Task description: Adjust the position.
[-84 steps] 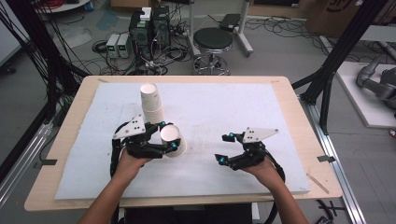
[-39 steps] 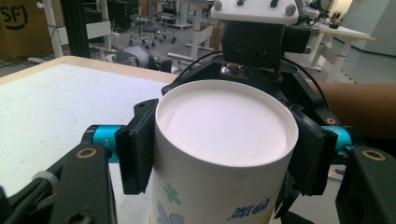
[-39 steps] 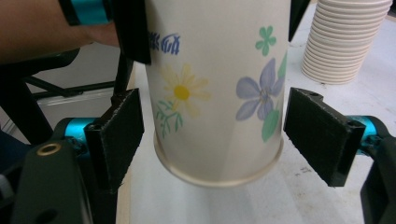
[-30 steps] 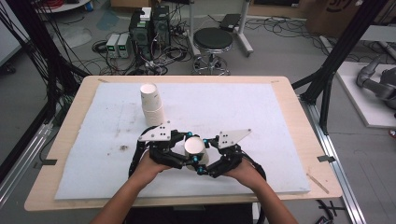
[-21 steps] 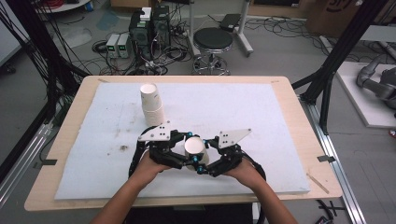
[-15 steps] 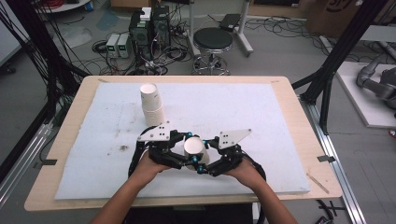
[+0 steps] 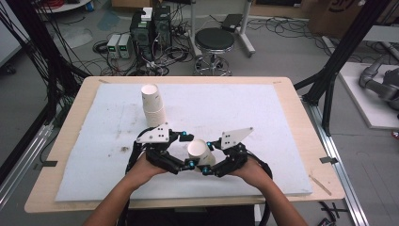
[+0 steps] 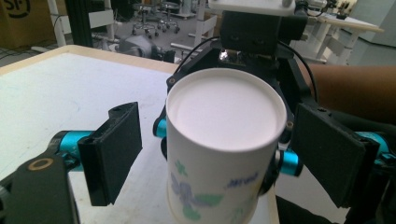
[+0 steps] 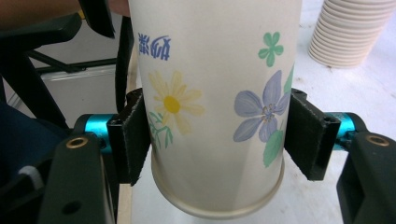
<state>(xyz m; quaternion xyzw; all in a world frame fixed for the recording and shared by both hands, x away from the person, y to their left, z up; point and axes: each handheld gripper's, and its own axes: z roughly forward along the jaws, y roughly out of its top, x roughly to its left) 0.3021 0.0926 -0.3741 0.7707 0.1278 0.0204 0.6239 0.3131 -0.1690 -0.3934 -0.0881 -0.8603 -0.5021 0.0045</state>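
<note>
White foam sheeting covers the wooden desk, with cables, computer boxes and a black stool on the floor behind it in the upper part of the high view. Low in the middle of that frame my two tongs meet around an upside-down white paper cup printed with flowers, held off the sheet. The left tongs have just been opening: in the left gripper view their black pads stand wide, clear of the cup on both sides. The right tongs clamp the cup just above its rim, pads pressed to the wall.

My worry is that the whole load now hangs on one pinch near the soft open end; too hard a squeeze could buckle the paper, and a quick swing could let the cup slide out. Drawing the left tongs back carelessly could also knock it askew.

The right gripper view shows pad contact and the flower print, plus part of the tall stack of white paper cups at upper right. The high view places that stack behind the left tongs.
</note>
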